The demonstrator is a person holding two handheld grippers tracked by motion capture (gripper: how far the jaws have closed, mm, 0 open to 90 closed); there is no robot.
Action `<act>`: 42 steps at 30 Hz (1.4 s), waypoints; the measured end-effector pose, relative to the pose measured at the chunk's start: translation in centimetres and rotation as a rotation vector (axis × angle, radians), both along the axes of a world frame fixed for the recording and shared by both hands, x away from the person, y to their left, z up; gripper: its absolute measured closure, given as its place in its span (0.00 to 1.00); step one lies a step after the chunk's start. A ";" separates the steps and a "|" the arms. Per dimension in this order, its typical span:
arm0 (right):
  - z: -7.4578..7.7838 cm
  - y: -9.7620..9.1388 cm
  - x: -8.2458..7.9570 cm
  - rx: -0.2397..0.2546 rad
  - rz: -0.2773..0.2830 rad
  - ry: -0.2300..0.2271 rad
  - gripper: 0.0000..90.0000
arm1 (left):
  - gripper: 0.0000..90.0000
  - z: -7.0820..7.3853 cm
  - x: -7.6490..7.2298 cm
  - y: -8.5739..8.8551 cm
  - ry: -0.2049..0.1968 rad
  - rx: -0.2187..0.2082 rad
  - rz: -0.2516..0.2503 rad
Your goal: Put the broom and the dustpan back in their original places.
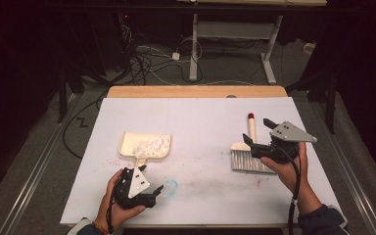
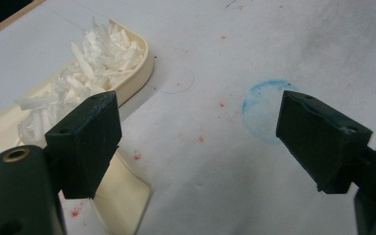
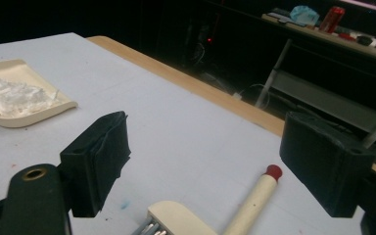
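Note:
A cream dustpan [image 1: 127,145] lies left of centre on the white sheet, heaped with white shreds [image 1: 149,145]. My left gripper [image 1: 152,178] hovers just below its handle, jaws open and empty. In the left gripper view the dustpan [image 2: 138,81] sits to the upper left of that gripper [image 2: 203,139], and its handle [image 2: 122,200] passes under the left jaw. A brush [image 1: 247,159] with a cream, red-tipped handle [image 1: 250,126] lies at the right. My right gripper [image 1: 258,131] stands open over it, apart from the handle [image 3: 252,203].
A blue ring mark [image 1: 171,185] and red specks stain the sheet near the left gripper. The table's wooden far edge [image 1: 196,91] borders a dark floor with cables [image 1: 142,61] and a desk frame [image 1: 235,29].

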State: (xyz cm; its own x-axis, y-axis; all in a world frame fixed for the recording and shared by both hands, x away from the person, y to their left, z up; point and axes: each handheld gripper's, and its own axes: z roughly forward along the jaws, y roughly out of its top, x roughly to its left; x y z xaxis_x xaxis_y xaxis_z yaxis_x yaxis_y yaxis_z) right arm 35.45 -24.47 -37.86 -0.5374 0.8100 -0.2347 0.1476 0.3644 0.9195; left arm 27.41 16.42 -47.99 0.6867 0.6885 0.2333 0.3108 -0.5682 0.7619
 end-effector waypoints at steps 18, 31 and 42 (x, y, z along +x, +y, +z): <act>0.1 -0.5 -2.3 -0.047 0.035 0.002 0.22 | 0.18 0.0 0.0 0.2 0.000 0.005 -0.007; -0.5 -1.5 -4.2 -0.072 0.045 -0.007 0.22 | 0.18 -0.1 0.0 0.1 0.001 0.010 -0.013; -1.3 -2.2 -5.5 -0.098 0.044 -0.026 0.22 | 0.18 -0.2 0.1 0.1 0.004 0.020 -0.017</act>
State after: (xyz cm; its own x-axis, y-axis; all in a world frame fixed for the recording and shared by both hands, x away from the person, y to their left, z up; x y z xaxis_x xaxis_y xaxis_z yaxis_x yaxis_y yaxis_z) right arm 30.00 -26.66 -39.12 -0.5648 0.7582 -0.3257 0.1060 0.4581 0.8826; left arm 27.47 16.53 -48.14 0.6992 0.6719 0.2442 0.3037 -0.5884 0.7494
